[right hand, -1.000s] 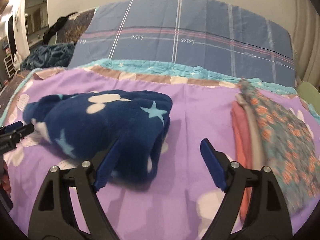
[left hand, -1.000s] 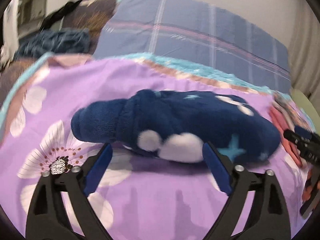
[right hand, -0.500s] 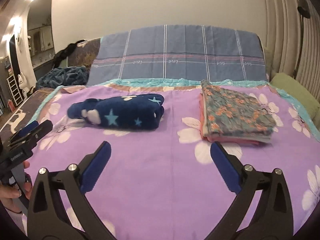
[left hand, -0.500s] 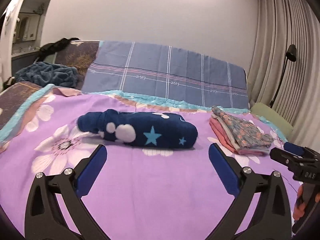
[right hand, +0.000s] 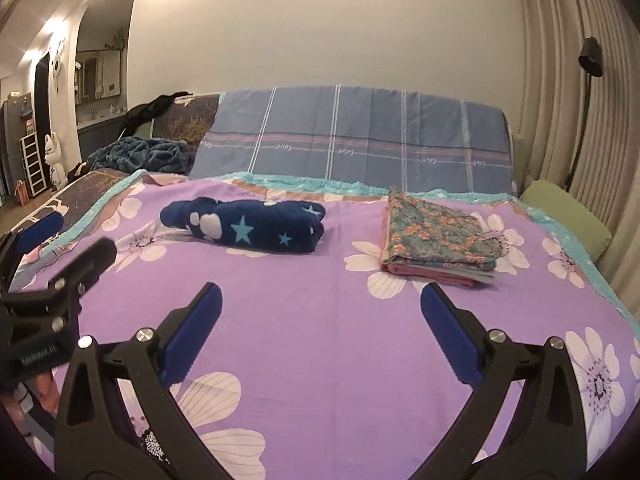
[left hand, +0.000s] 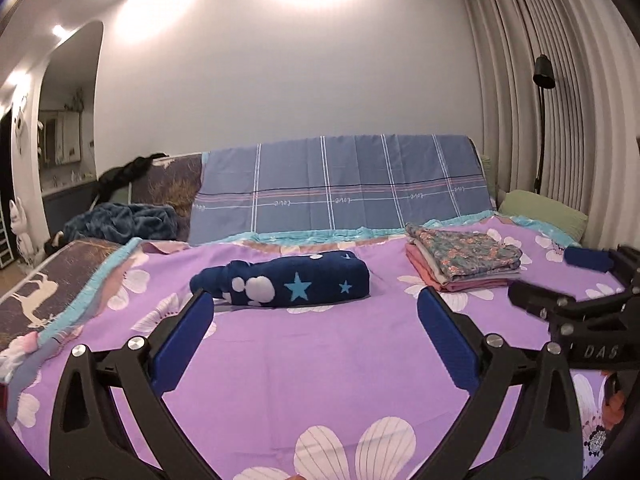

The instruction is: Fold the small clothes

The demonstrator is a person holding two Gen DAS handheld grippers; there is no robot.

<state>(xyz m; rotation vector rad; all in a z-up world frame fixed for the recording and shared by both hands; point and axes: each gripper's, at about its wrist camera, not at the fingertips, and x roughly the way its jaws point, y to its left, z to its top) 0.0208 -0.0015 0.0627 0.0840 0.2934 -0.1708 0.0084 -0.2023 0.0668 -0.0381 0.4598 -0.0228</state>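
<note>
1. The navy star-print garment lies folded into a compact bundle on the purple bedspread, left of the stack of folded clothes and well apart from it.
2. The left gripper and right gripper hover near of the bundle, jaws wide apart and empty.
3. This fold looks done; next likely calls for gripping the bundle and setting it on the stack.
</note>
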